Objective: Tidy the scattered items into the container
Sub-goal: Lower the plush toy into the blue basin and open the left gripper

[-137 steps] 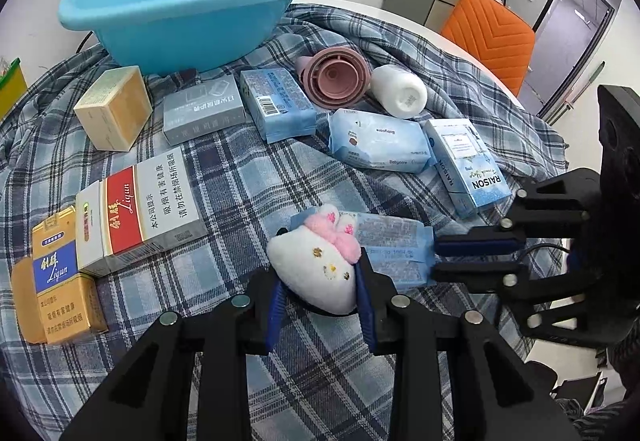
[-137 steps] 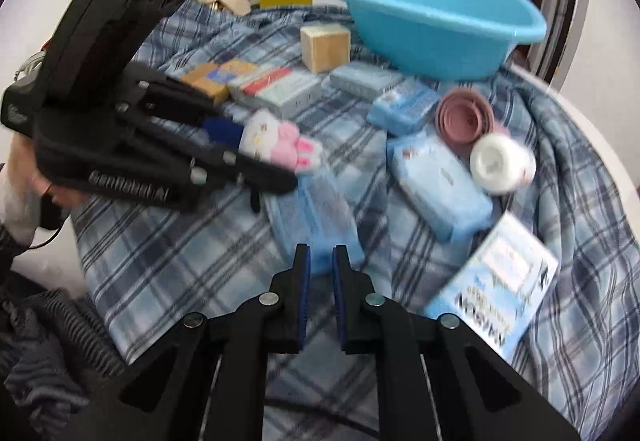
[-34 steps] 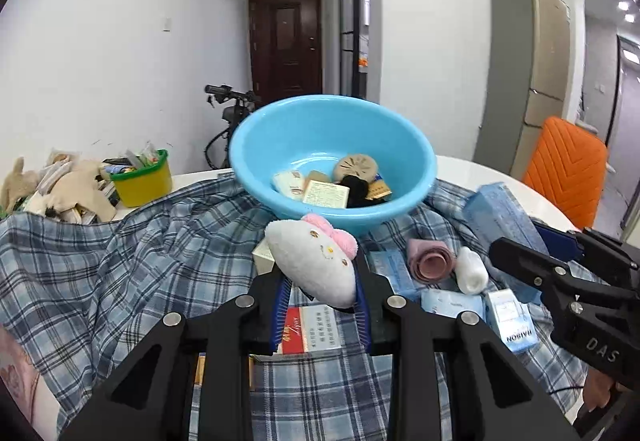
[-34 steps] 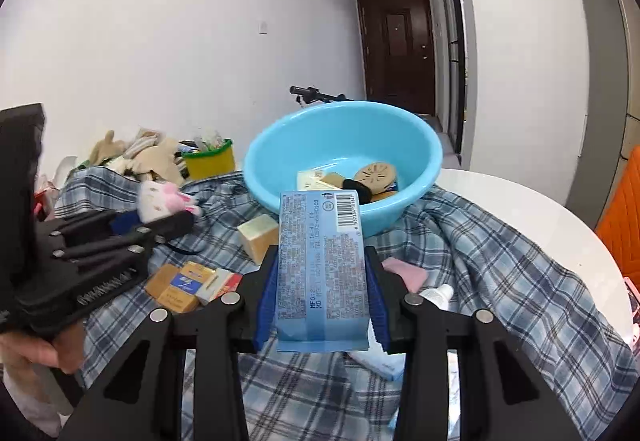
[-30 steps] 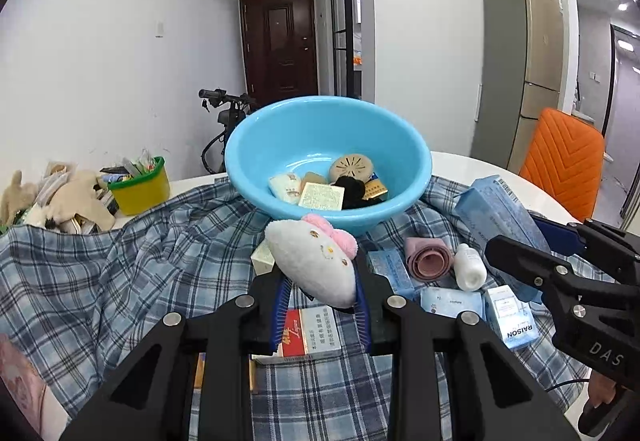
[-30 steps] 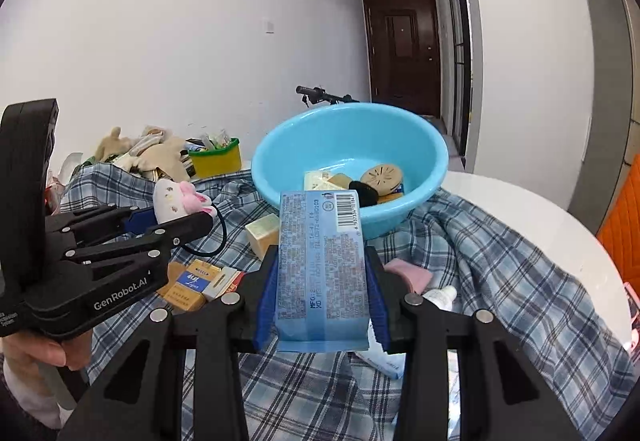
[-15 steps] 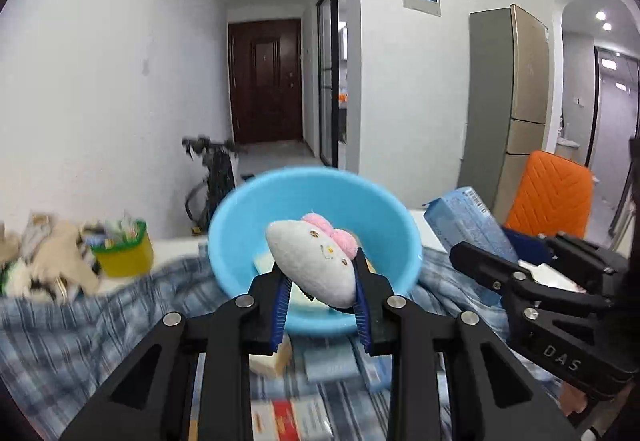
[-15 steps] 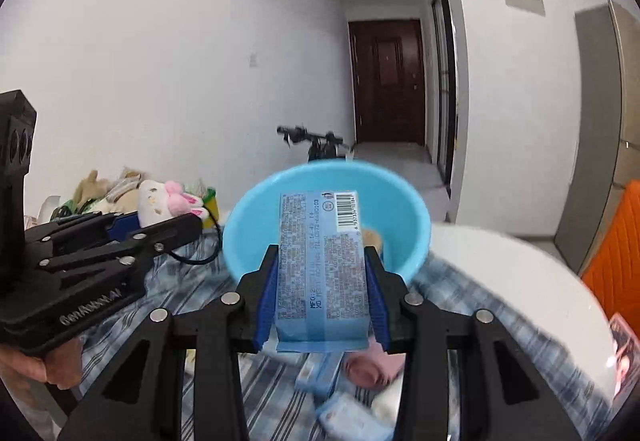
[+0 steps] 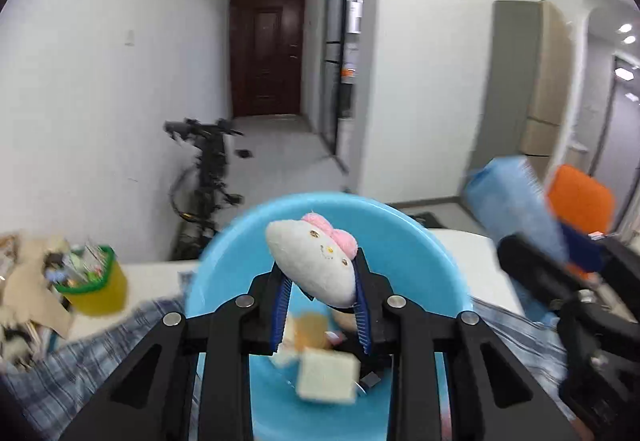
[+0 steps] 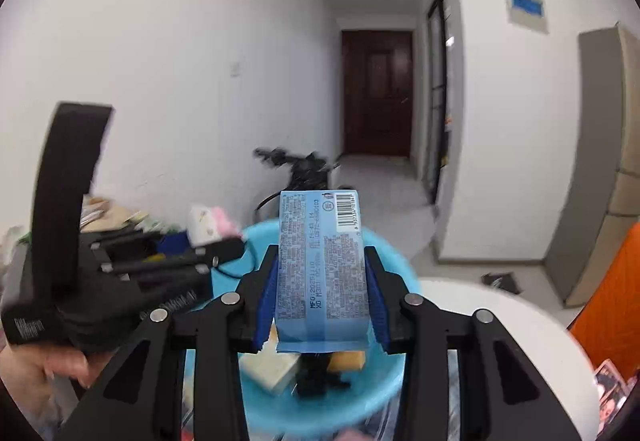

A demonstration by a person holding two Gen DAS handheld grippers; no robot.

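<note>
Yellow plastic tub [image 9: 94,289] with a green rim sits far left on the plaid cloth [image 9: 80,361], stuffed with odds and ends. Next over, the left gripper [image 9: 320,315] has its ribbed blue pads pinching a soft white plush cat head [image 9: 310,265] with a fuzzy pink bow, held right above the round, glossy light-blue plastic basin [image 9: 432,253]. Inside the basin there's a pale boxy block [image 9: 327,377] plus some blurry bits I can't make out. Over on the right, the right gripper [image 10: 320,301] is clamped on a flat blue crinkly tissue pack [image 10: 320,265], barcode end up, also hanging over the basin. Orange chair [image 9: 580,197] at the far right.
</note>
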